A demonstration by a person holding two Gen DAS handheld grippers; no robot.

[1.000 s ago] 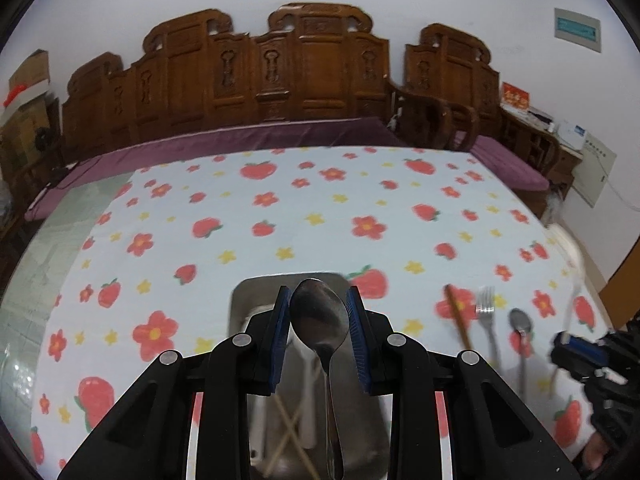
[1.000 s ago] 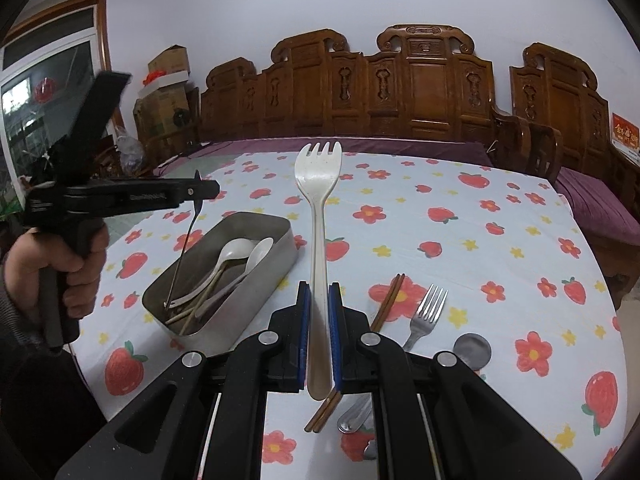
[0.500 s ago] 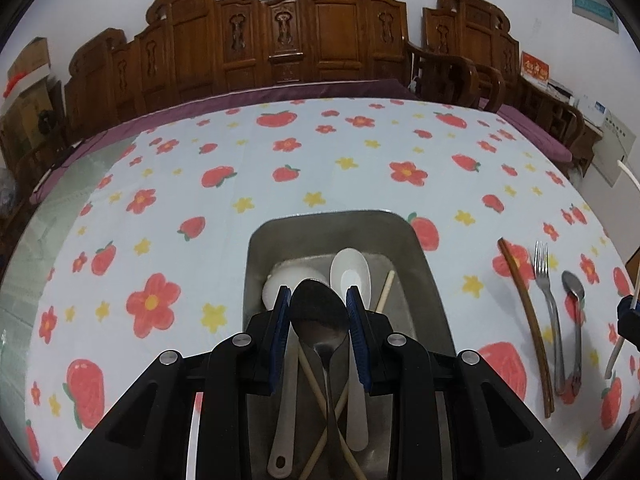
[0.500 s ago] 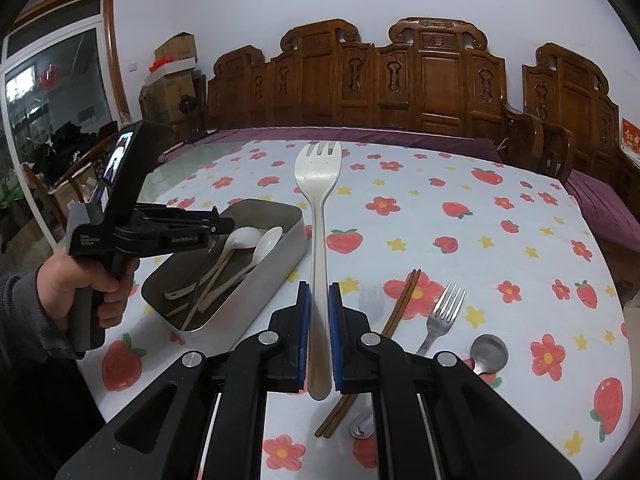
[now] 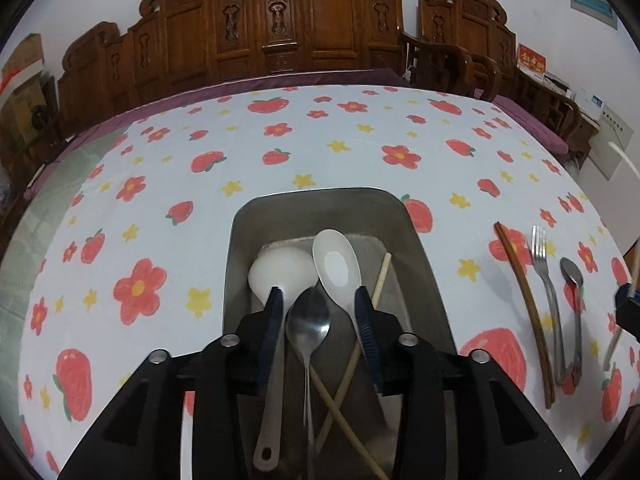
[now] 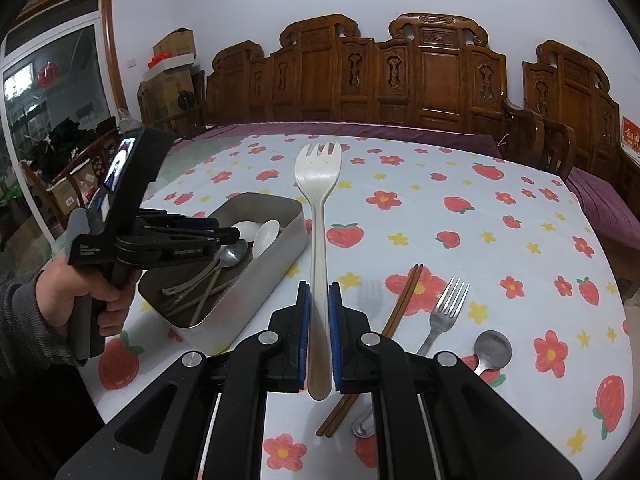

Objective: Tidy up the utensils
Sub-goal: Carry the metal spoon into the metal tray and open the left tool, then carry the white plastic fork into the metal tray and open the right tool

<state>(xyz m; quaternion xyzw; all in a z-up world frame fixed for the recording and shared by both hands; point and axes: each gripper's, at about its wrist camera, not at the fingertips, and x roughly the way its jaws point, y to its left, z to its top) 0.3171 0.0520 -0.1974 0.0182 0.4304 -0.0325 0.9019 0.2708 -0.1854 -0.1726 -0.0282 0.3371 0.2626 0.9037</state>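
Counting three spoons [image 5: 308, 326] inside tin [image 5: 430, 280]

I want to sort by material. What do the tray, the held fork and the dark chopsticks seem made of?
Tray: brushed metal, probably steel; dull grey sheen.
Fork: likely plastic; matte cream, faintly speckled.
Chopsticks: probably wood; dark brown with slight gloss.

Dull brushed metal tray [image 5: 424, 280], shiny steel spoon [image 5: 308, 324], matt cream plastic fork [image 6: 318, 208], printed cloth tablecloth [image 5: 320, 136], dark wooden chopsticks [image 5: 524, 304].
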